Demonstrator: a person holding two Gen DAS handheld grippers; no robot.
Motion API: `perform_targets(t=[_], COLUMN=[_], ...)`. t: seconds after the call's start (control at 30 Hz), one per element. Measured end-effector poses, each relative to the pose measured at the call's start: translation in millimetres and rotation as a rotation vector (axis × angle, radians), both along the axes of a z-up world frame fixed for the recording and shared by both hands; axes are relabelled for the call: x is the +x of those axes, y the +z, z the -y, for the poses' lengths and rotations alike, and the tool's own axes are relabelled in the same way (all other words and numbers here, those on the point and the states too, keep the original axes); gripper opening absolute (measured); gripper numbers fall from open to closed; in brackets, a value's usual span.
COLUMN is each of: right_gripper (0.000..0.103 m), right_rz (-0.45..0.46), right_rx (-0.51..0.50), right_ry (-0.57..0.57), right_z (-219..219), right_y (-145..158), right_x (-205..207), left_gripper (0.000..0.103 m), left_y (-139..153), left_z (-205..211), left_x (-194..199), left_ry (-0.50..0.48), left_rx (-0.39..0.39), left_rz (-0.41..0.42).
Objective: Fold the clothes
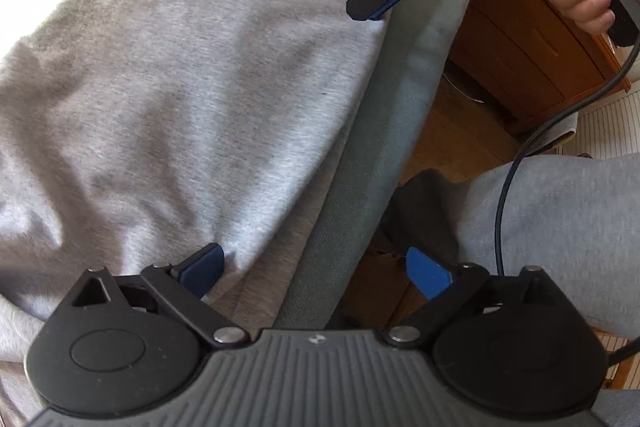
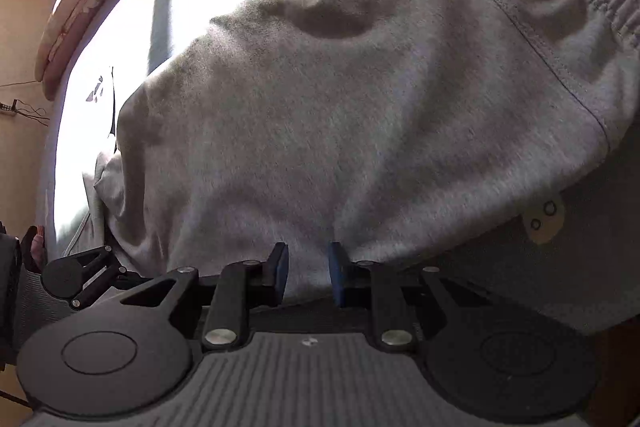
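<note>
Sweatpants [image 2: 340,131] betw right gripper [image 2: 308,269] pads.

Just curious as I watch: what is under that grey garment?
A grey-green padded surface shows beside the grey garment at its edge. How far it reaches underneath is hidden by the cloth.

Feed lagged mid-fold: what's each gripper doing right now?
Left gripper: open, holding nothing, at the edge of the grey garment.
Right gripper: fingers narrowly apart with garment fabric between them; a firm pinch cannot be told.
</note>
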State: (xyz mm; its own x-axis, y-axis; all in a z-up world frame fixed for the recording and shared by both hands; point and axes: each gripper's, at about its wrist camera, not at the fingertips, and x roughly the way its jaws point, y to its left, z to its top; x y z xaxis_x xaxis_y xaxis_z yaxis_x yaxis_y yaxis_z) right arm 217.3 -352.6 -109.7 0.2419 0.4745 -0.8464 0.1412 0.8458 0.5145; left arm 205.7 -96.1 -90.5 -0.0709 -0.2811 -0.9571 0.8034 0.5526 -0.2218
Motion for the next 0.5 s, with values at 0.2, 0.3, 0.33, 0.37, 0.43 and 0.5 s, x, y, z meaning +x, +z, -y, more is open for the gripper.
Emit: perform_targets(t=[0.2,0.3,0.33,0.37,0.43,0.5], right_gripper=[0.034,0.035,0.035,0.035,0.035,0.035], right_rz=[0.1,0.115,0.118,0.124,0.127,0.133], right_rx=[-0.051,0.002,0.013,0.024,0.039,0.052], right_ry=[0.139,0.168,0.175,0.192,0.232,0.267], right_z=[-30,-52,-59,-71,-90,-111], right_y=[25,30,31,32,33,35], right_x=[29,45,49,54,60,63], left_gripper=[0.096,0.096,0.096,0.095,0.078,0.065], left_y=[39,58,61,59,48,37], left_z=[-57,-96,-114,-128,-158,-187], left_x=[29,44,51,60,74,84], left_ry=[0.318,0.507,0.601,0.681,0.85,1.013], left_rx=[-0.044,-0.063,-0.068,-0.076,-0.092,-0.108], left_rz=[0.061,0.081,0.082,0.078,0.062,0.043])
